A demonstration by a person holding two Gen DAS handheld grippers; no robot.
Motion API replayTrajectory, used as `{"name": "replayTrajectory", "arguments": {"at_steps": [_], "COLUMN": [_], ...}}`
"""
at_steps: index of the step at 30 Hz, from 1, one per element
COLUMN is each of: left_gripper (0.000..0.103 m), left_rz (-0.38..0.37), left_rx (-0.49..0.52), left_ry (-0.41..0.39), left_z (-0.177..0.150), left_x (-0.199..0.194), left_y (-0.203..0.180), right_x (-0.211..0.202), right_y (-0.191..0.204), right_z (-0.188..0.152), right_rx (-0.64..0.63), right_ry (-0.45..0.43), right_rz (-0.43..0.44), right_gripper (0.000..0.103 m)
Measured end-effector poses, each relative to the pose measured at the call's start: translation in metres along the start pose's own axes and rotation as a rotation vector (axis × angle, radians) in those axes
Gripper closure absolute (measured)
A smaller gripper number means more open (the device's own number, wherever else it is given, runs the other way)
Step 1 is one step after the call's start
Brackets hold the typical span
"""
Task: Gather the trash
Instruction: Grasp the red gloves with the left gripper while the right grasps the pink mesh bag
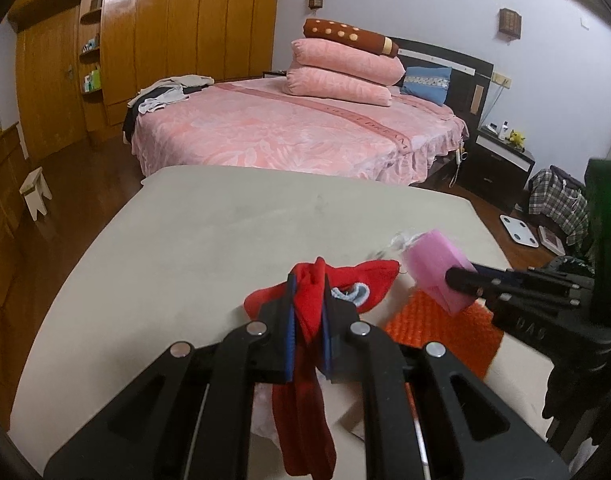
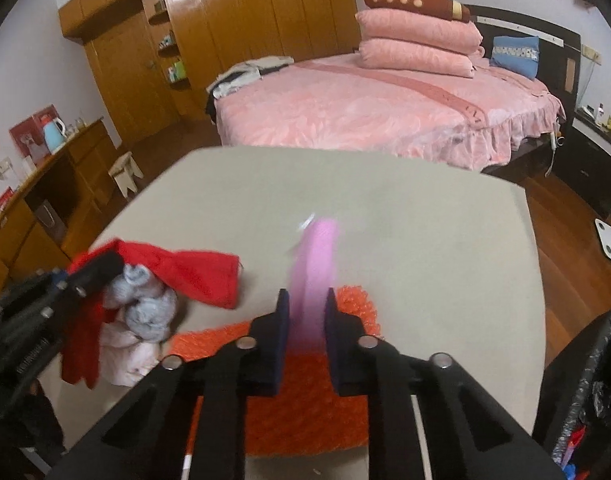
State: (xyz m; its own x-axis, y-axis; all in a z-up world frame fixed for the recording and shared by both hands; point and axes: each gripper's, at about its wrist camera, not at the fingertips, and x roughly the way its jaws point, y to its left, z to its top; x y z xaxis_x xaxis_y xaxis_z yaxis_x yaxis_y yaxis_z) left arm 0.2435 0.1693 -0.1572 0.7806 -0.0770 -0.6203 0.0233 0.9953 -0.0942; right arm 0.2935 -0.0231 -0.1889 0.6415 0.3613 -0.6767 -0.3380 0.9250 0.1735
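My left gripper [image 1: 308,284] is shut on a red sock [image 1: 305,392], which hangs down between its fingers above the beige table [image 1: 185,248]. More red cloth [image 1: 369,280] and a light blue piece lie just beyond it. My right gripper [image 2: 305,300] is shut on a pink foam block [image 2: 315,264], held above an orange bubble-wrap sheet [image 2: 289,412]. In the left wrist view the pink block [image 1: 433,268] and right gripper [image 1: 461,280] are to the right. In the right wrist view the left gripper [image 2: 101,268] holds red cloth beside grey and pink socks [image 2: 145,312].
A bin with a black bag [image 2: 593,400] stands at the table's right edge. A pink bed [image 1: 297,128] with stacked pillows lies beyond the table. A wooden wardrobe [image 1: 165,40], a white stool [image 1: 35,196], a nightstand [image 1: 497,160] and a floor scale [image 1: 519,230] surround it.
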Motion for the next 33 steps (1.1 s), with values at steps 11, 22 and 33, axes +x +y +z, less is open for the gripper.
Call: {"name": "replayTrajectory", "arguments": {"at_steps": [11,22,33], "left_gripper": [0.068,0.049,0.095], "left_rz": [-0.043,-0.041,-0.101], "left_rx": [0.007,0.049,0.043], "left_ry": [0.027,0.026,0.064], "left_z": [-0.022,-0.015,-0.017], "left_x": [-0.025,-0.013,0.013], "left_y": [-0.019,-0.027,-0.028], "right_x": [-0.045,-0.050,-0.050], "right_y": [-0.006,-0.011,-0.010], "right_z": [-0.012,-0.018,-0.012], "right_rx": [-0.005,0.004,-0.007], "right_ry": [-0.033,-0.043,-0.057], "right_rz": [0.001,-0.005,-0.015], "right_gripper": [0.092,0.092,0.092]}}
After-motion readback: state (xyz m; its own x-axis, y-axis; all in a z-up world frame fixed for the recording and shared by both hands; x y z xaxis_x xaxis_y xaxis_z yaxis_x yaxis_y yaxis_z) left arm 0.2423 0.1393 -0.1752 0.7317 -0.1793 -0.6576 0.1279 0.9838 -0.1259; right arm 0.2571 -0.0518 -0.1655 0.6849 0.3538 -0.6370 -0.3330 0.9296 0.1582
